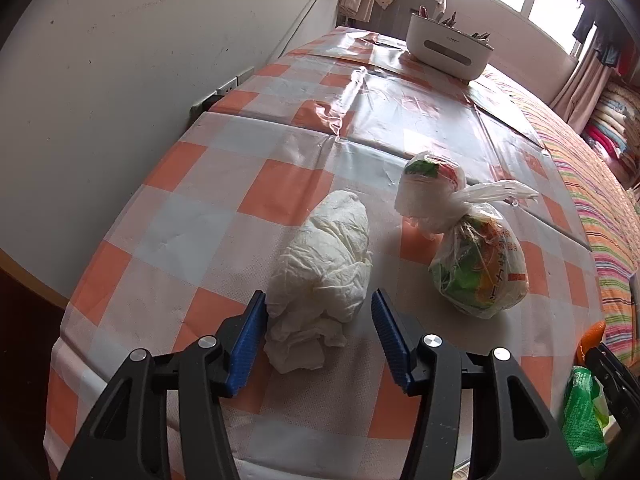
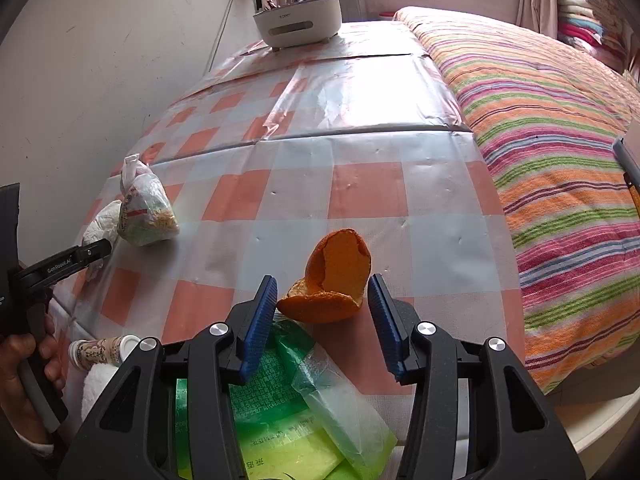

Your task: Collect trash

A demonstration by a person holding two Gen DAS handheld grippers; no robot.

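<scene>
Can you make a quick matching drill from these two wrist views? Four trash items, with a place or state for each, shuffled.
Items:
1. crumpled white tissue
2. orange peel
3. knotted plastic bag
4. green wrapper

Places or states:
A. tied at the top, full of printed packaging
B. lying between the blue pads of the left hand-held gripper
C. under the right hand-held gripper, at the near edge of the checked tablecloth
D. curled open like a cup, between the right hand-held gripper's pads

Pairs: 1-B, 2-D, 3-A, 4-C
</scene>
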